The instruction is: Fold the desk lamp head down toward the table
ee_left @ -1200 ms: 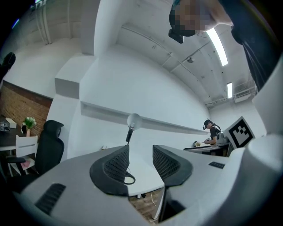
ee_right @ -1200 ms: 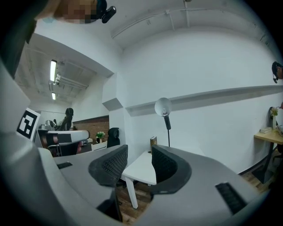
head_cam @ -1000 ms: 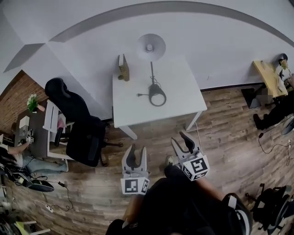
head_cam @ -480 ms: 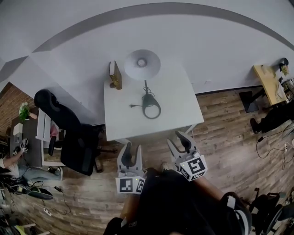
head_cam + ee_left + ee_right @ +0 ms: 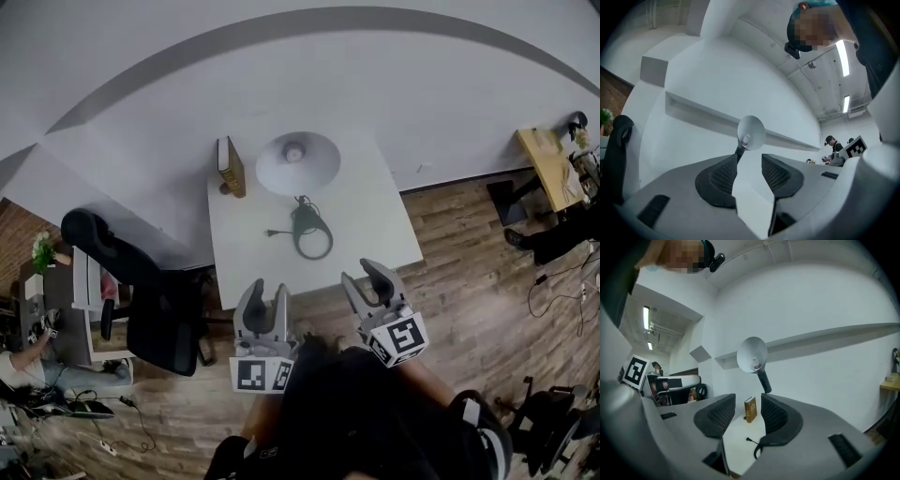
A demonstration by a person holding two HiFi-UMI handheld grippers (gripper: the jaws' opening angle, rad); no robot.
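You hold both grippers low, at the near edge of the table, well apart from the lamp.

Left gripper: jaws apart, nothing between them.

Right gripper: jaws apart, nothing between them.

On the white table, the lamp head faces up toward the camera. The ring base sits near the table's middle. The plug lies just left of the base.

A book stands on edge at the far left corner, just beside the lamp head.

A black chair stands left of the table on the wood floor. A yellow desk sits at the far right.
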